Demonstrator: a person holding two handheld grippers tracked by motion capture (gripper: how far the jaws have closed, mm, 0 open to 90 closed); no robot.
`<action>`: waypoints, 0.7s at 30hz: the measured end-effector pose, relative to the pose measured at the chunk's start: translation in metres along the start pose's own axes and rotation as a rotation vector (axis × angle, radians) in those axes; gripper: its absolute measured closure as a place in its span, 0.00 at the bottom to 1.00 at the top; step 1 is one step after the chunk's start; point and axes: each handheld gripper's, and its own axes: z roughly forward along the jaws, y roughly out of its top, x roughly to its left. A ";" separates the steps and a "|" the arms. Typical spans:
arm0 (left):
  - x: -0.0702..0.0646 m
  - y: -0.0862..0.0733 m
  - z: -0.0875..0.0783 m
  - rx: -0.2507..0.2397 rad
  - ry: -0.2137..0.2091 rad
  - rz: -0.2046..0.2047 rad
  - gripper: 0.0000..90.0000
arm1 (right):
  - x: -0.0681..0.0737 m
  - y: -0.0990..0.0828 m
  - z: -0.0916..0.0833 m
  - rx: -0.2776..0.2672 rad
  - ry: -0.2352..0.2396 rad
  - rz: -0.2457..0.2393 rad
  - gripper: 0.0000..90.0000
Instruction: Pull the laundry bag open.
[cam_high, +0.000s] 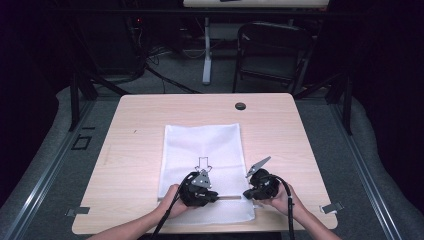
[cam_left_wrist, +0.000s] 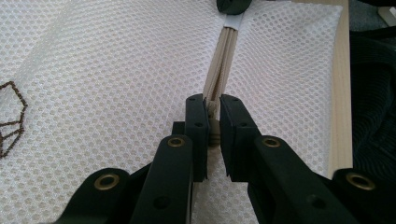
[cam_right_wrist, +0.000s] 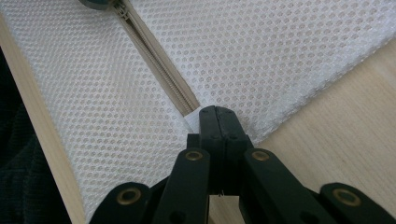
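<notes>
Gripping zipper pull (cam_left_wrist: 214, 133) — left hand-held gripper (cam_left_wrist: 213, 135), mesh bag (cam_high: 202, 145)

In the high view, light falls from above onto the table (cam_high: 150, 130), which is bright and evenly lit, while the room around it sinks into near black with a faint purple cast. The white mesh bag (cam_high: 202, 150) is close to overexposed and its weave is lost. Shadows under the hands are soft and short. The picture is soft and grainy. In both gripper views the mesh (cam_left_wrist: 116, 70) is crisp; the nearest black parts at the bottom blur slightly.
</notes>
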 end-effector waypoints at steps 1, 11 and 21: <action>0.001 0.000 -0.001 0.006 0.000 0.002 0.92 | 0.000 0.000 0.000 -0.001 -0.007 0.000 1.00; 0.000 -0.001 -0.004 0.010 0.005 0.011 0.92 | 0.000 0.000 0.000 -0.002 -0.008 -0.001 1.00; 0.001 -0.005 -0.009 -0.004 -0.002 0.005 0.92 | 0.001 0.000 0.000 -0.002 -0.010 -0.003 1.00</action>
